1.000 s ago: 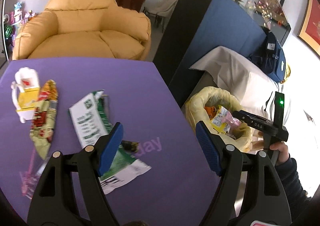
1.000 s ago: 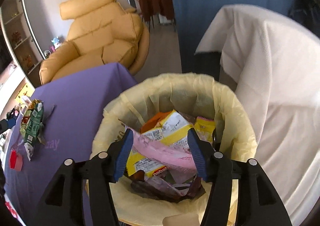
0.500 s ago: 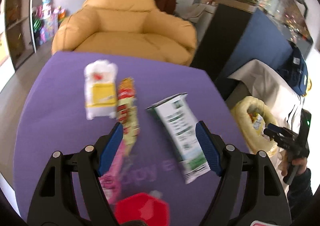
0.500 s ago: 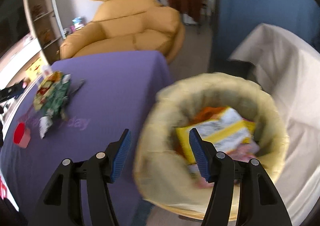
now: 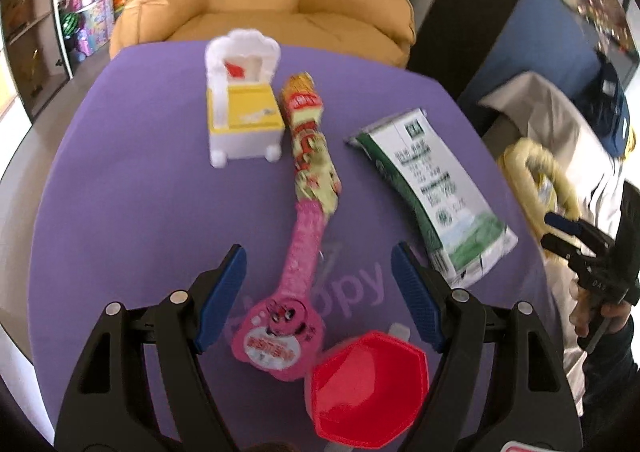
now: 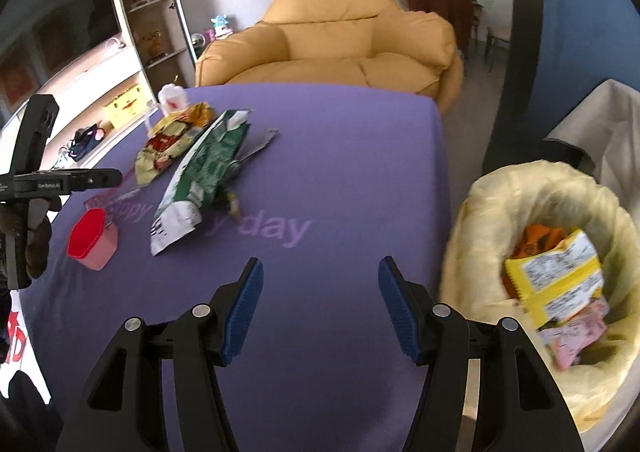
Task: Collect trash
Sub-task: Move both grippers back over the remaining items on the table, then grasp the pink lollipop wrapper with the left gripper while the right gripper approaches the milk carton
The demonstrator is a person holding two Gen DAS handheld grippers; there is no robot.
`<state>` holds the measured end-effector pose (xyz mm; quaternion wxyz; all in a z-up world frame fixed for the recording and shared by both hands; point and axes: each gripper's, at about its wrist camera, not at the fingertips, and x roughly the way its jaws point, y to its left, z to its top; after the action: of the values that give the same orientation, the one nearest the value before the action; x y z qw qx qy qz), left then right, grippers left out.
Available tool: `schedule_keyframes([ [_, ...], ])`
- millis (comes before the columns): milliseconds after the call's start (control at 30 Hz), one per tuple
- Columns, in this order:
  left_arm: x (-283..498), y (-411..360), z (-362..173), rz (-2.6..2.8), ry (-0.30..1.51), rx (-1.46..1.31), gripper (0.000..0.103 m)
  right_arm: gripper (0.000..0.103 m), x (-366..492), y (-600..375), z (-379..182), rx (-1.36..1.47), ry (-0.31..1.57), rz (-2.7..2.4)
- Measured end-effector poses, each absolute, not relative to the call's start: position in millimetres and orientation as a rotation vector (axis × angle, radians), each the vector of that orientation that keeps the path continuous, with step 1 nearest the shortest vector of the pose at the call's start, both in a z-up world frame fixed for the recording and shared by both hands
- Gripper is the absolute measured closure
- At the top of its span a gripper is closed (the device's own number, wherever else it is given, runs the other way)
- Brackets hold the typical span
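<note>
Both hand-held grippers are empty with jaws spread wide: the left hand-held gripper (image 5: 318,288) hovers over the pink wrapper (image 5: 296,292) on the purple desk (image 5: 120,191) — looks lined up to grab it — while the right hand-held gripper (image 6: 320,308) sits between the green wrapper (image 6: 204,171) and the lined trash bin (image 6: 500,211), which is parked beside the desk for short drops
</note>
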<state>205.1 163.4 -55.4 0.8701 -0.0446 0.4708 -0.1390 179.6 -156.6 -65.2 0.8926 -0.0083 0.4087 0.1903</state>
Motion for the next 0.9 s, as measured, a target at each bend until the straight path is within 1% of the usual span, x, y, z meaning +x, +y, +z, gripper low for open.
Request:
schedule_keyframes([
  [133,203,164,-63,-0.263,1.009,-0.059,0.032,0.046,179,-152,-76,0.003,0.876,0.427],
  [267,203,172,-70,-0.237,1.032,-0.089,0.038,0.046,177,-149,-80,0.015,0.883,0.446],
  [367,200,172,-73,-0.238,1.044,-0.088,0.039,0.046,176,-148,-80,0.026,0.878,0.456],
  [433,201,174,-73,-0.239,1.050,-0.112,0.048,0.046,177,-146,-80,0.035,0.879,0.468],
  [467,201,175,-73,-0.238,1.053,-0.130,0.064,0.046,177,-146,-80,0.037,0.881,0.473],
  [500,201,177,-73,-0.240,1.060,-0.150,0.076,0.046,178,-144,-80,0.037,0.882,0.476],
  [600,197,175,-70,-0.270,1.048,-0.172,0.083,0.046,177,-142,-80,0.039,0.882,0.482],
  [900,187,157,-39,-0.314,0.927,-0.170,0.084,0.046,178,-128,-66,0.034,0.857,0.525],
])
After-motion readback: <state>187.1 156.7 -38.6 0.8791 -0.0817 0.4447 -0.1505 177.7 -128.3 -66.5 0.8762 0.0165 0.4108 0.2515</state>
